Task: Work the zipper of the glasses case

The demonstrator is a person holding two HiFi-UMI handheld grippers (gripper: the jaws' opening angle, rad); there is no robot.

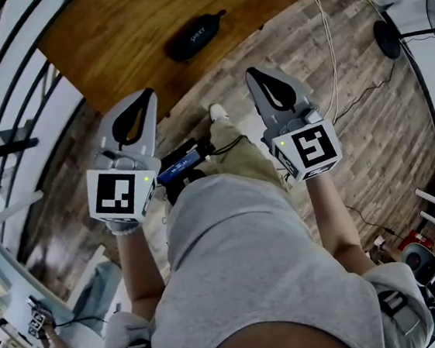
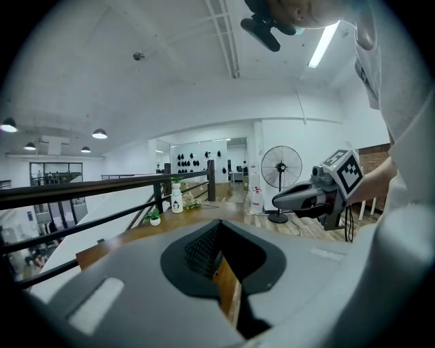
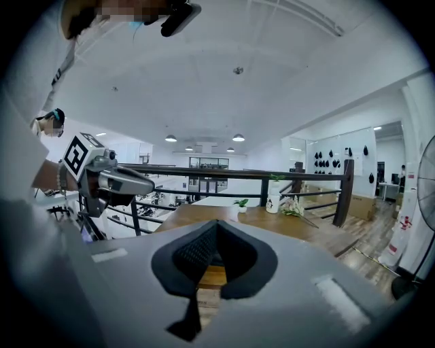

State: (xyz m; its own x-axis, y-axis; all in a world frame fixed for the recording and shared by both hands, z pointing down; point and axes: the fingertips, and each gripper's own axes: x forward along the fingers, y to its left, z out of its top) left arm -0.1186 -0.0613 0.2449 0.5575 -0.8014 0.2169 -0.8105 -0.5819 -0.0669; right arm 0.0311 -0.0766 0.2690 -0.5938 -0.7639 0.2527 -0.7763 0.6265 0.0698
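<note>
The black oval glasses case [image 1: 195, 35] lies zipped on the wooden table [image 1: 109, 41], seen only in the head view. Both grippers hang short of the table's near edge, over the floor, and neither touches the case. My left gripper [image 1: 144, 94] is shut and holds nothing; its tips point toward the table, below and to the left of the case. My right gripper [image 1: 255, 73] is shut and empty too, below and to the right of the case. In the left gripper view the shut jaws [image 2: 219, 221] hide the case, as do those in the right gripper view [image 3: 217, 221].
A standing fan [image 2: 281, 167] and cables [image 1: 328, 47] are on the plank floor right of the table. A white bottle [image 3: 274, 200] and a small potted plant [image 3: 242, 204] stand at the table's far end by a black railing [image 3: 224, 175]. The person's legs fill the head view's lower middle.
</note>
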